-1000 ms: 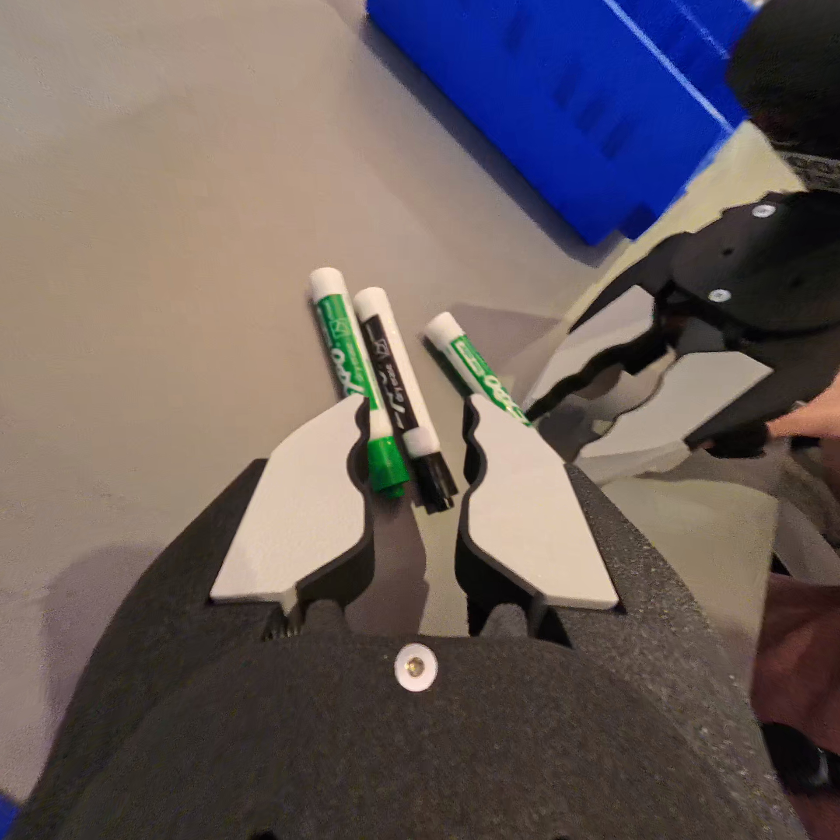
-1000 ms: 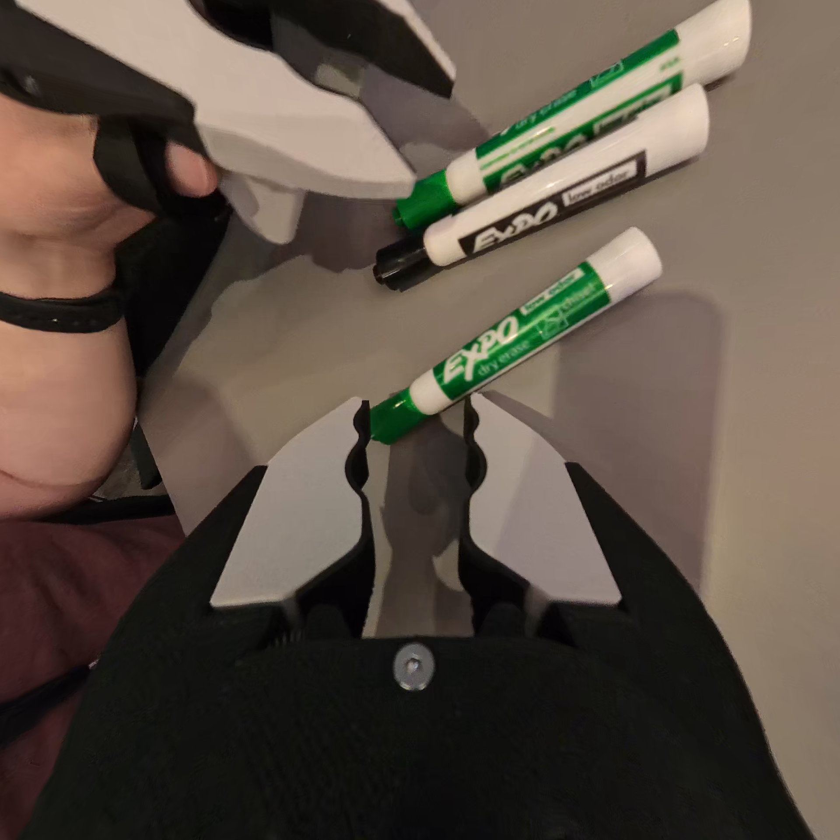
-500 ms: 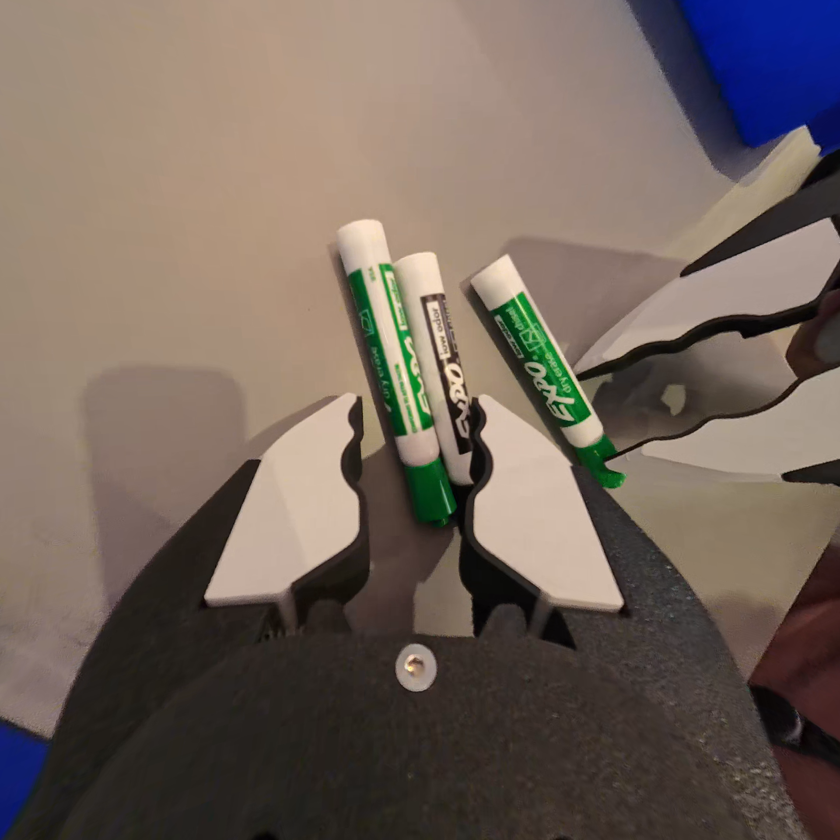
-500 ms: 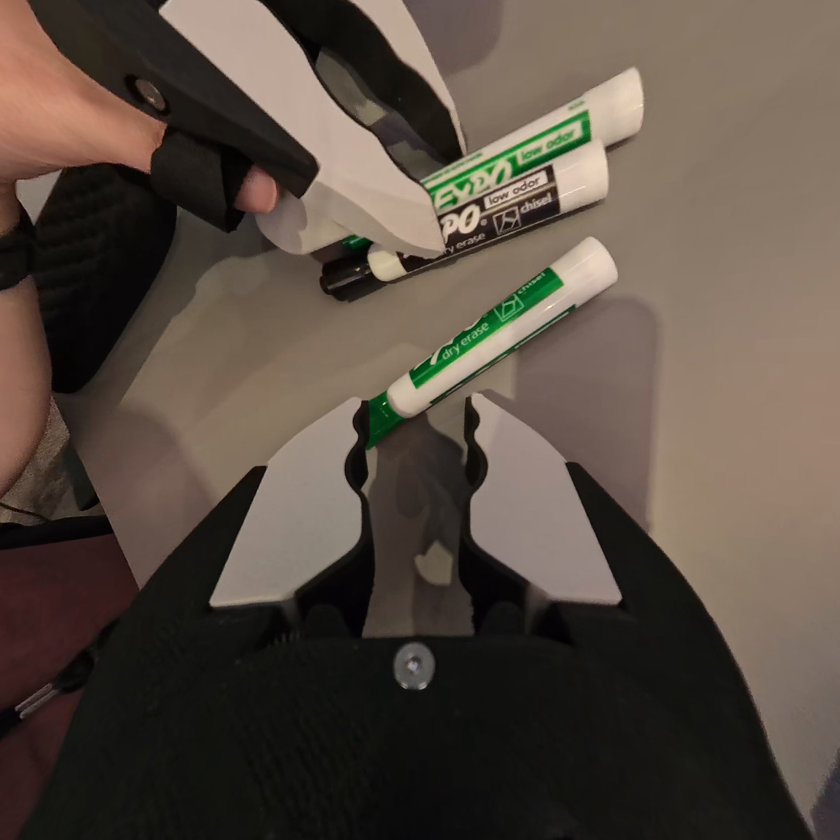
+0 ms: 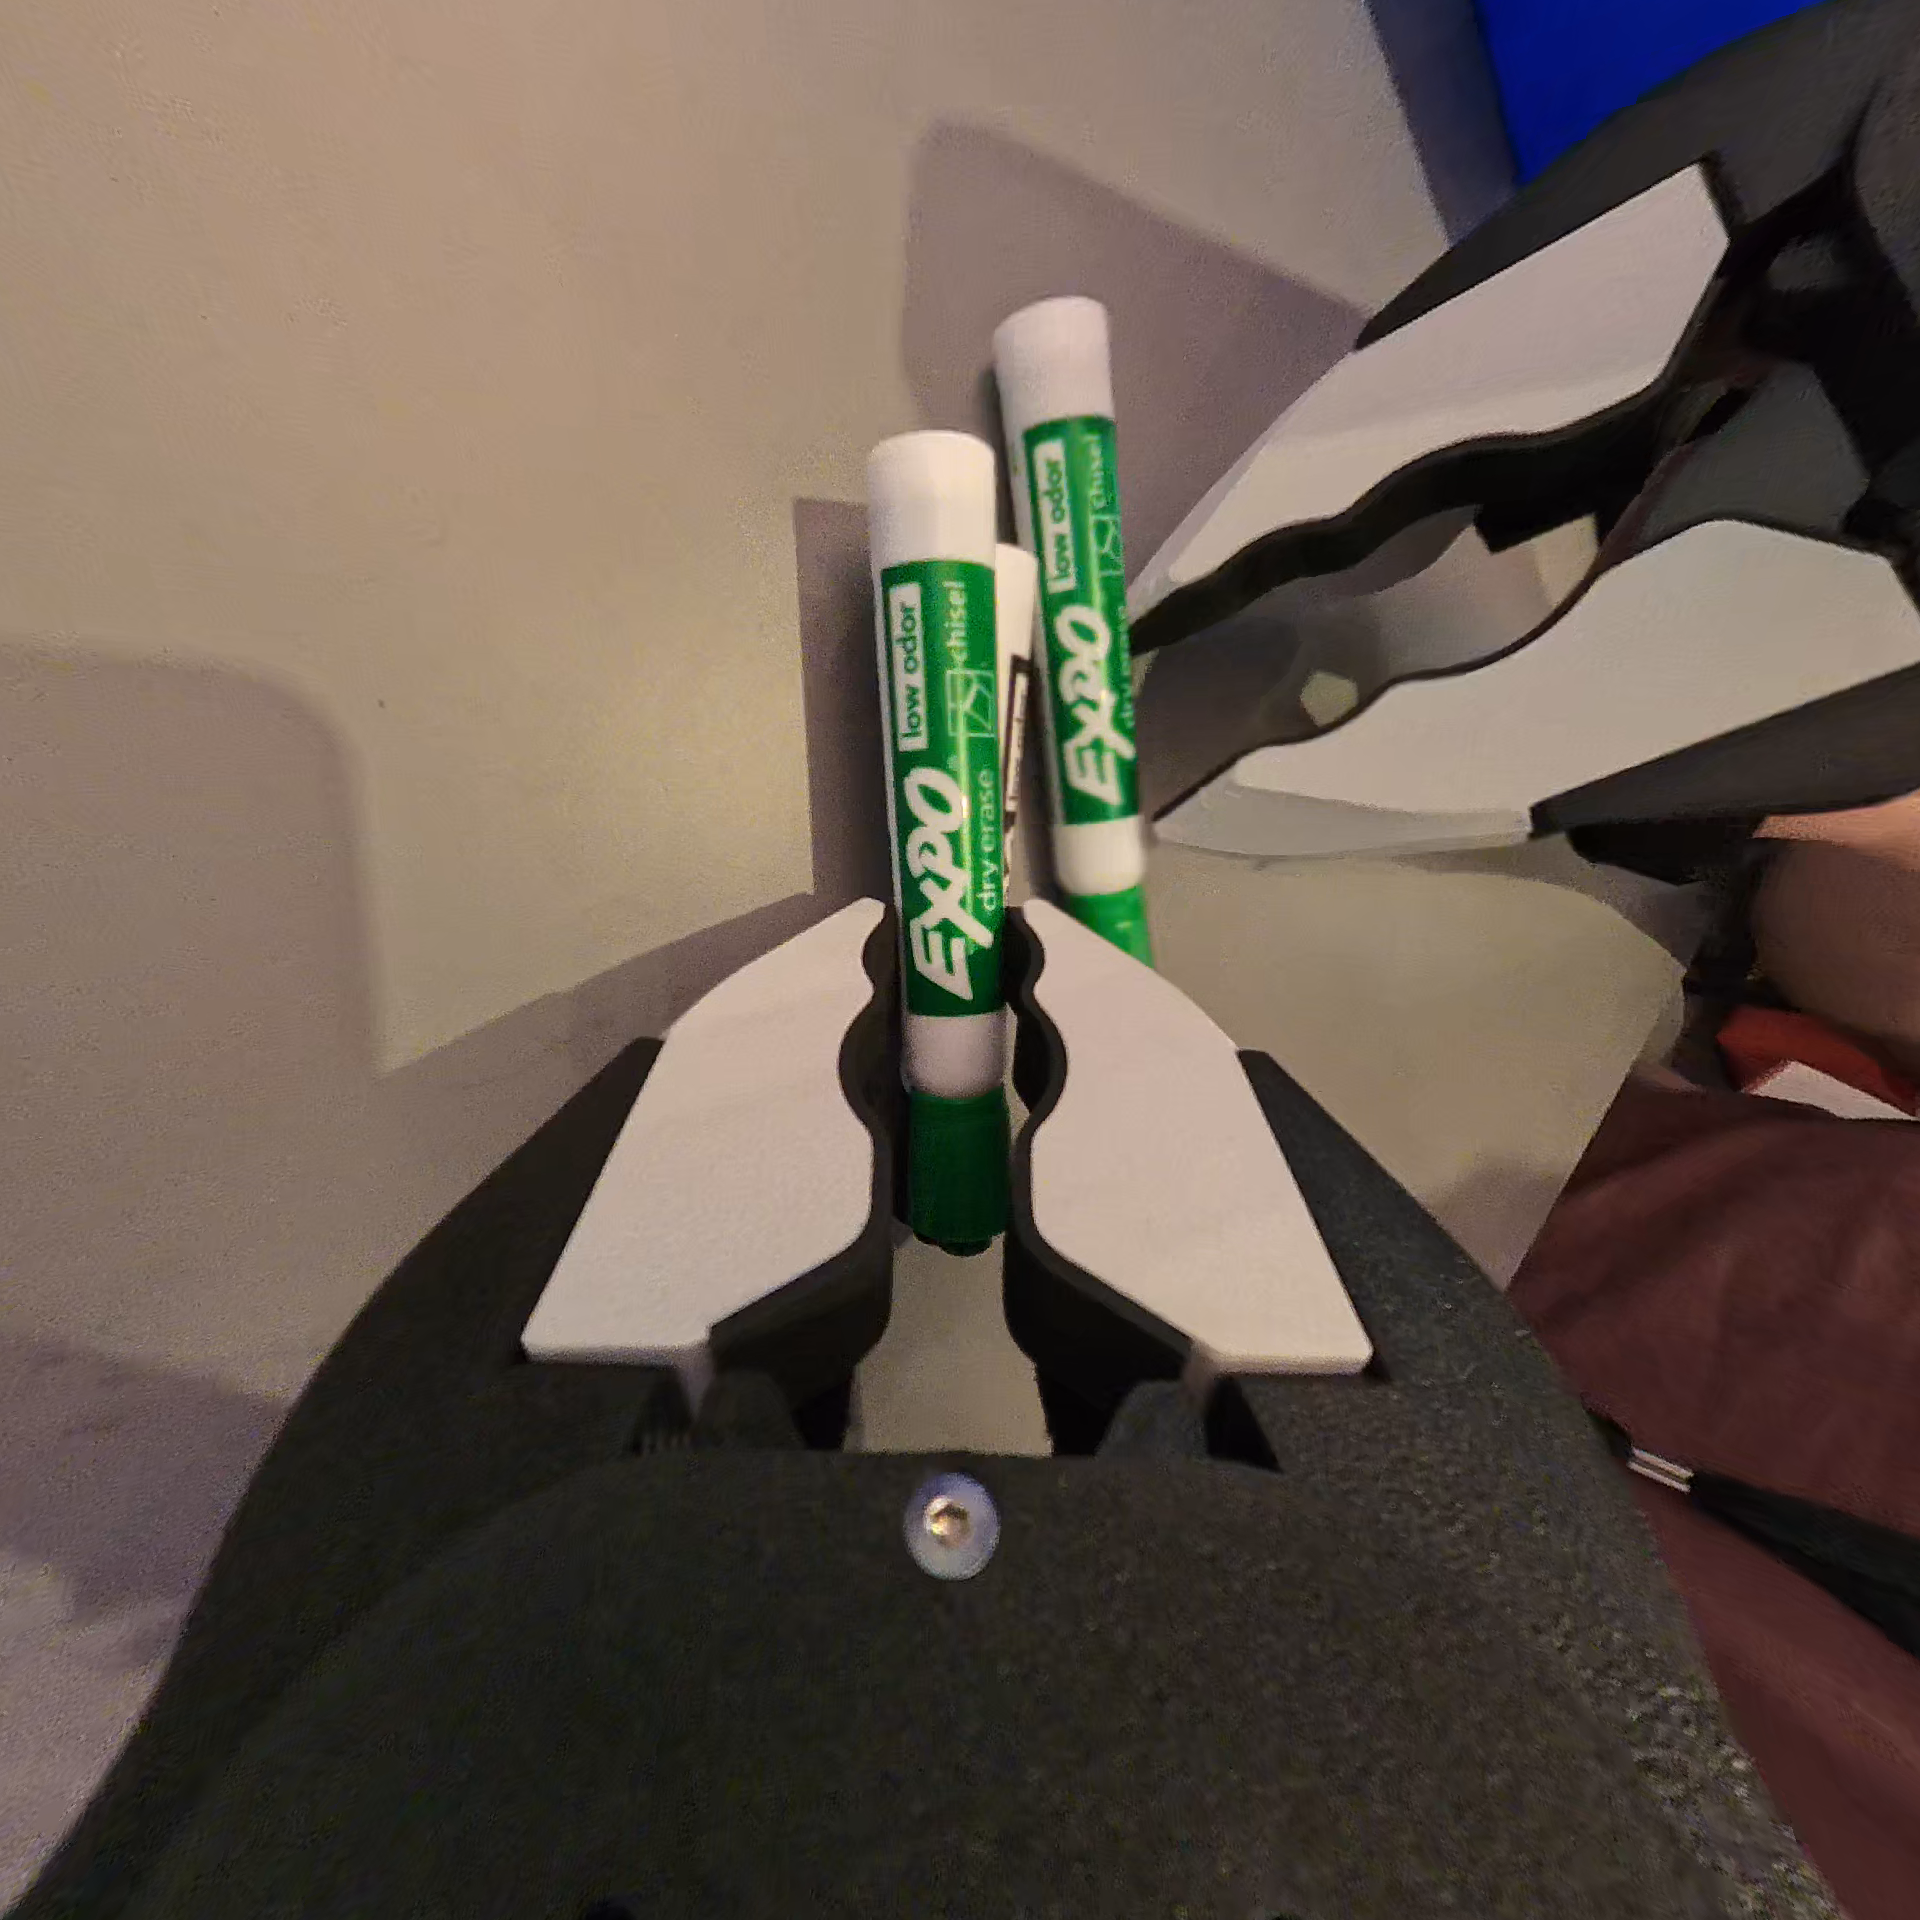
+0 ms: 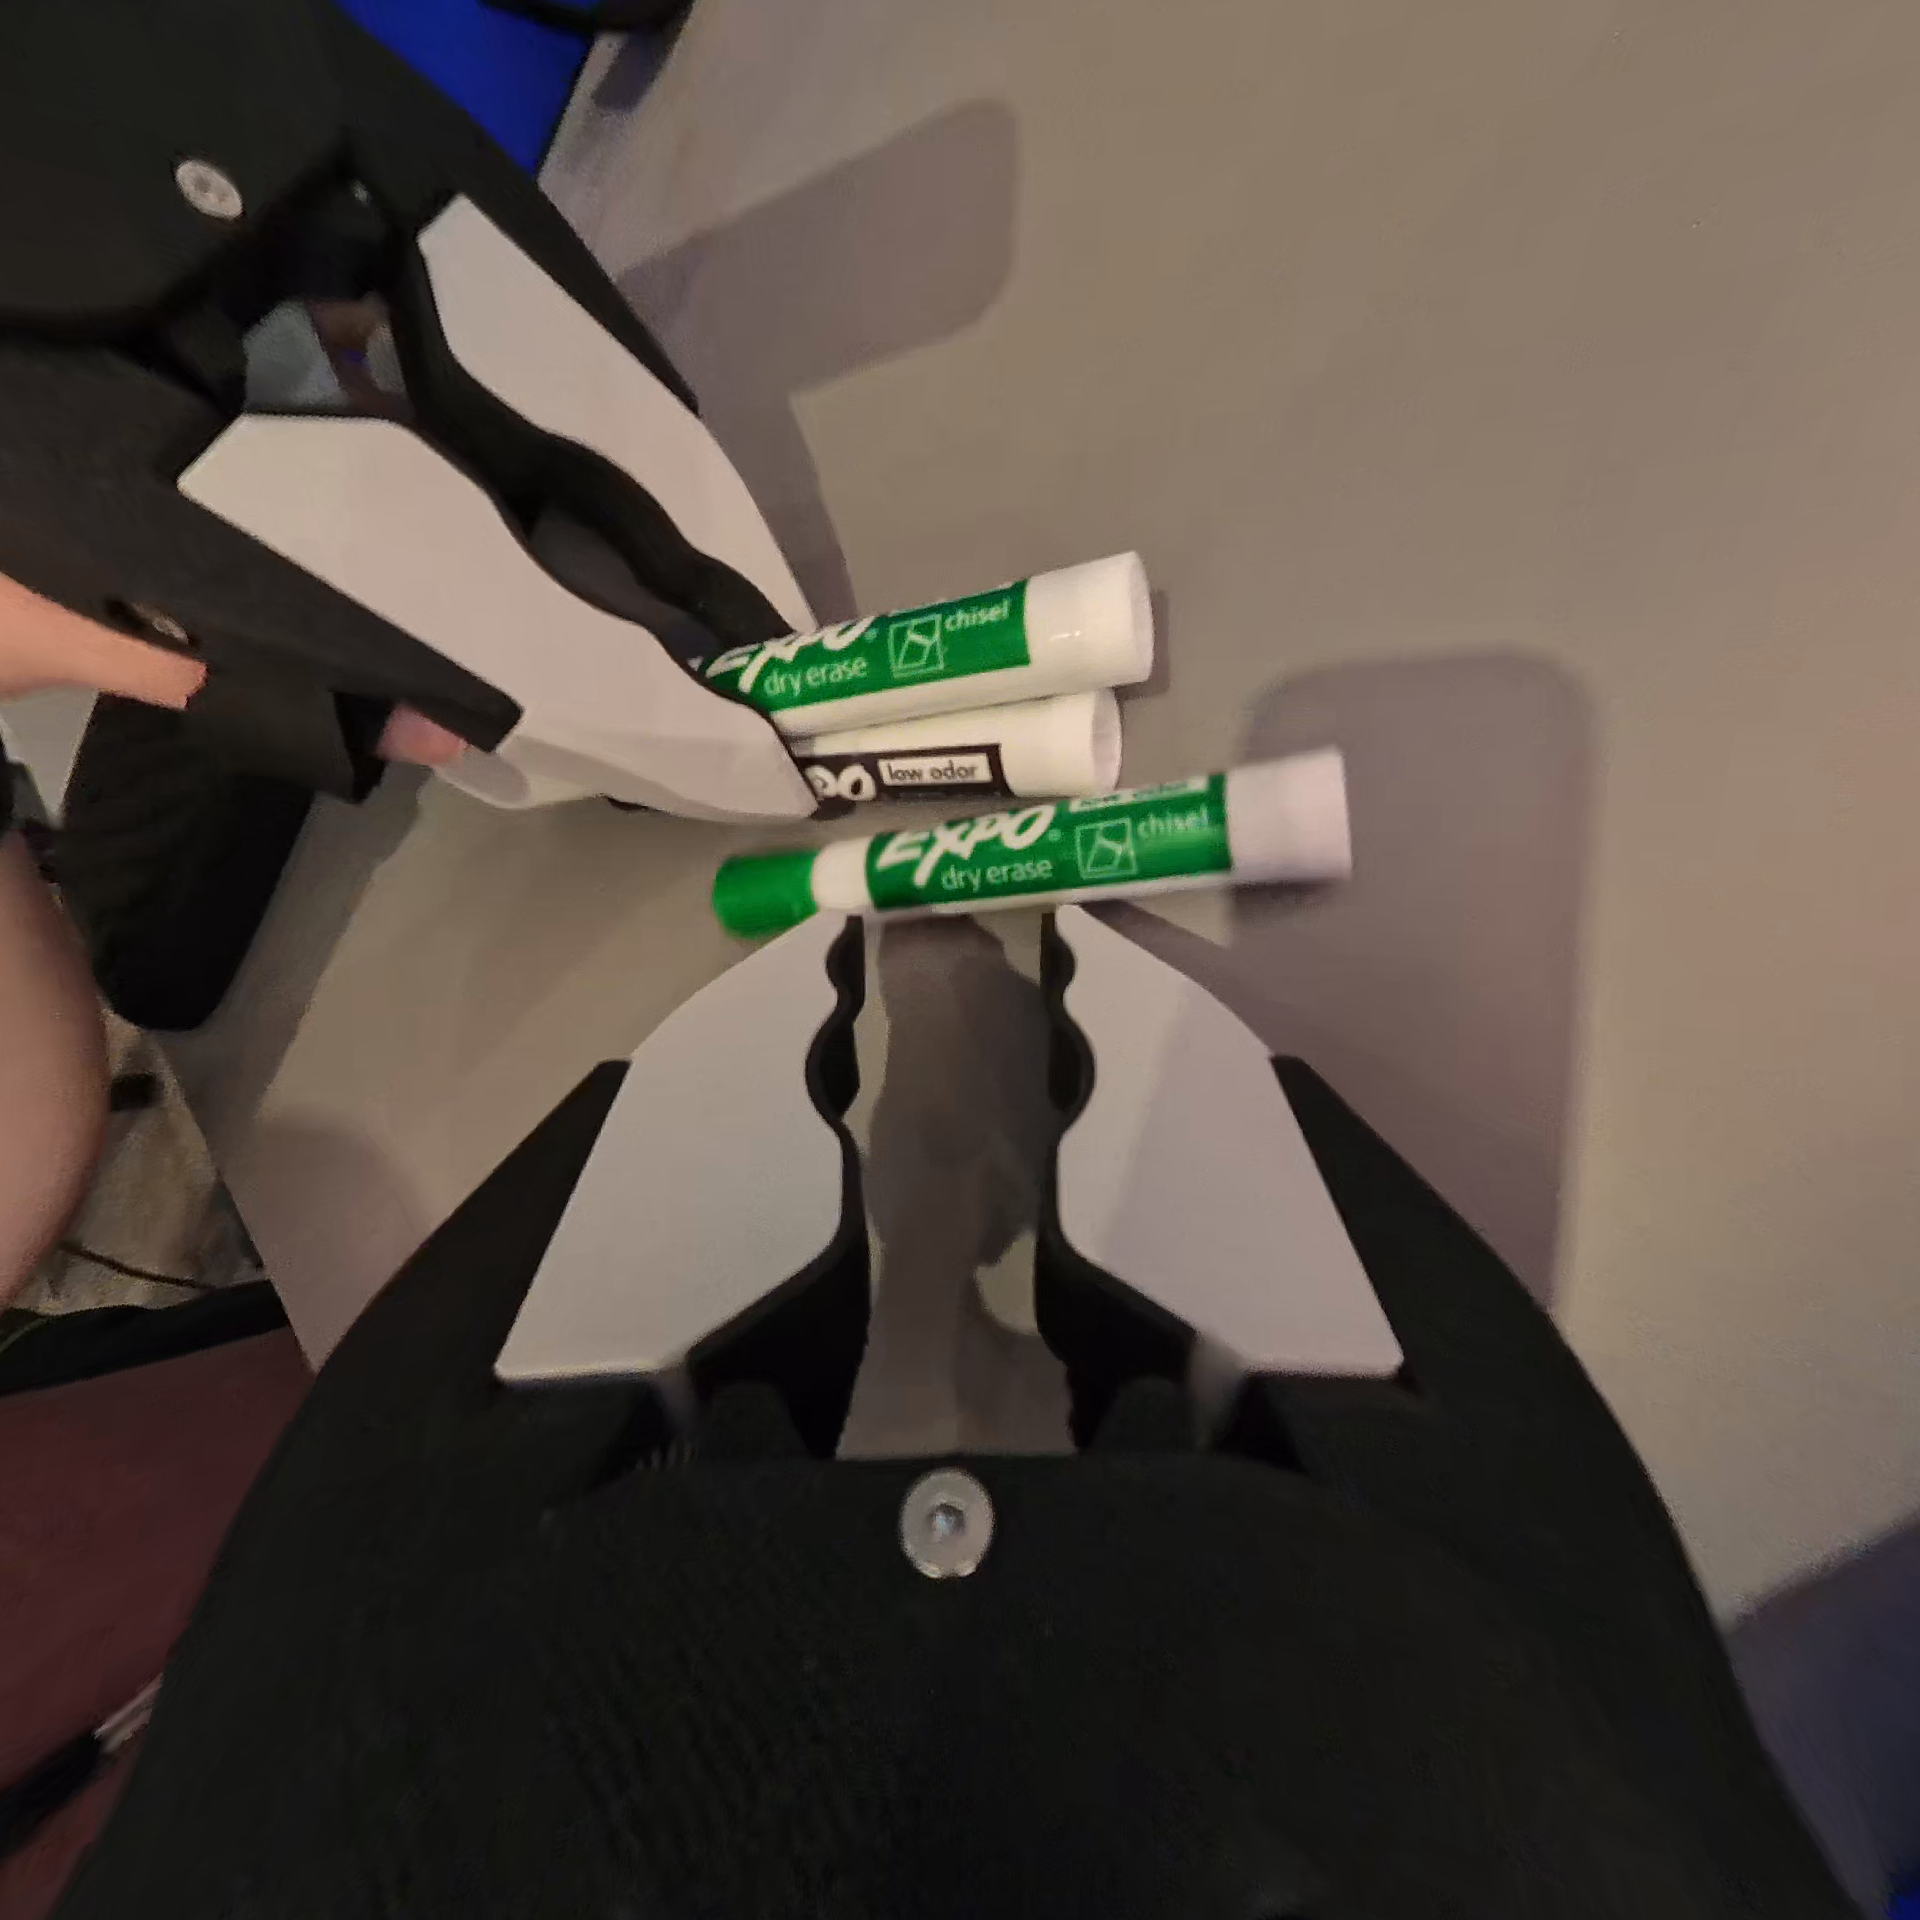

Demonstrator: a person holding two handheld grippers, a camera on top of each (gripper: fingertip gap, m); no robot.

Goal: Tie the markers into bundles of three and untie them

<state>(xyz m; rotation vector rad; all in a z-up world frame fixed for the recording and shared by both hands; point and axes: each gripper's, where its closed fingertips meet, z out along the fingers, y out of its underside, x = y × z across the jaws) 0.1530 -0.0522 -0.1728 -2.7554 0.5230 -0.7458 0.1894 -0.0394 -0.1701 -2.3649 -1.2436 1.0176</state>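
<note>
Three markers lie close together on the grey table (image 5: 416,520): the left gripper (image 5: 951,940) clamps a green marker (image 5: 940,831) above the black marker (image 6: 997,753), while the right gripper (image 6: 951,930), jaws parted, noses against the second green marker (image 6: 1039,847).

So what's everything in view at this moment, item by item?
held green marker: one, green and white, between the left gripper's fingers
black marker: one, black and white, partly hidden under the held one and a left finger
loose green marker: one, green and white, on the table just ahead of the right gripper's fingertips
table: one, grey-beige, under everything
blue object: one, blue, far table edge, mostly cut off
dark red fabric: one patch, beside the table
left gripper: one, black with grey fingers, closed on the held marker
right gripper: one, same colours, open
hand: one, holding the left gripper
</note>
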